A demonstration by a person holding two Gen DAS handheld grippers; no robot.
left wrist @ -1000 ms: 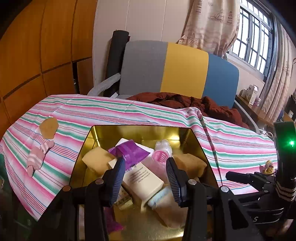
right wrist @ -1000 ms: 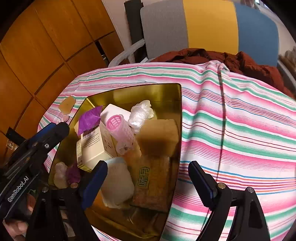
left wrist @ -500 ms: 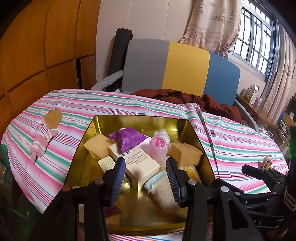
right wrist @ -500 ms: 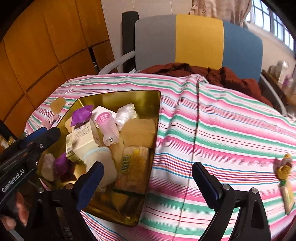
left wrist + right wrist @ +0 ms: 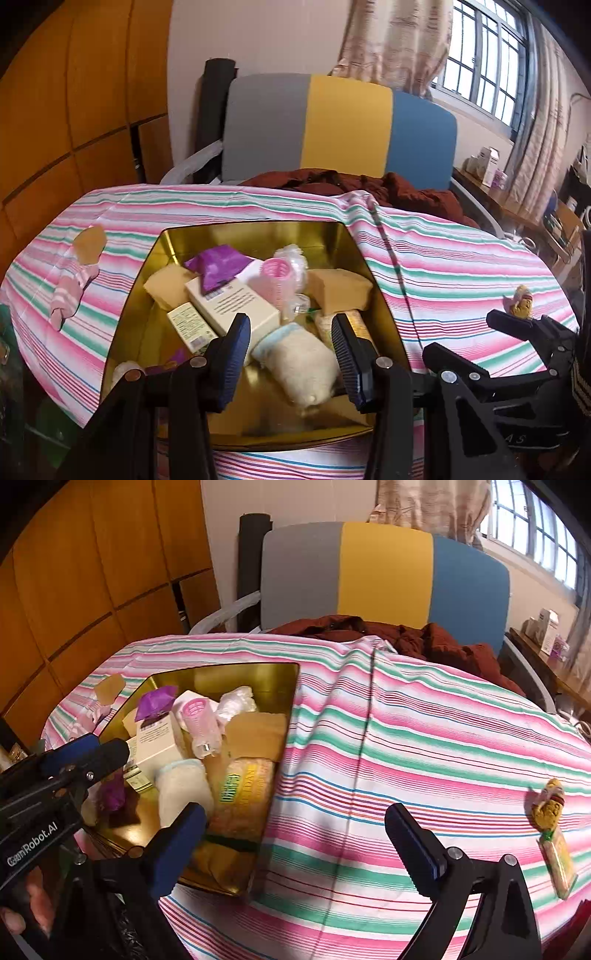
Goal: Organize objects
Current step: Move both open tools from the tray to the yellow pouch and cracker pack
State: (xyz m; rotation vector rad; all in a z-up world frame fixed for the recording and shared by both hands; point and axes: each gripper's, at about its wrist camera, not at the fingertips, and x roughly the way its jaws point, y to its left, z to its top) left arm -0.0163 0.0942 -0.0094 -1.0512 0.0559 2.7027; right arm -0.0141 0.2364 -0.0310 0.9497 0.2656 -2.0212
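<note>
A gold tin tray (image 5: 251, 232) (image 5: 258, 672) on the striped tablecloth holds several items: a white box (image 5: 236, 306), a purple packet (image 5: 218, 267), a pink hair roller (image 5: 277, 280), tan sponges (image 5: 340, 288) and a rolled white towel (image 5: 303, 365). My left gripper (image 5: 290, 365) is open and empty, above the tray's near end, its jaws either side of the towel. My right gripper (image 5: 295, 845) is wide open and empty, over the cloth right of the tray. A small yellow packaged toy (image 5: 550, 808) (image 5: 521, 302) lies at the far right.
A pink striped sock (image 5: 70, 291) and a tan sponge piece (image 5: 90, 243) lie on the cloth left of the tray. A grey, yellow and blue chair (image 5: 332, 125) with a dark red garment (image 5: 388, 631) stands behind the table. Wooden panels are on the left.
Both grippers have pulled back and risen from the tray, so more of the table shows. The right gripper has swung right and the yellow toy has come into view.
</note>
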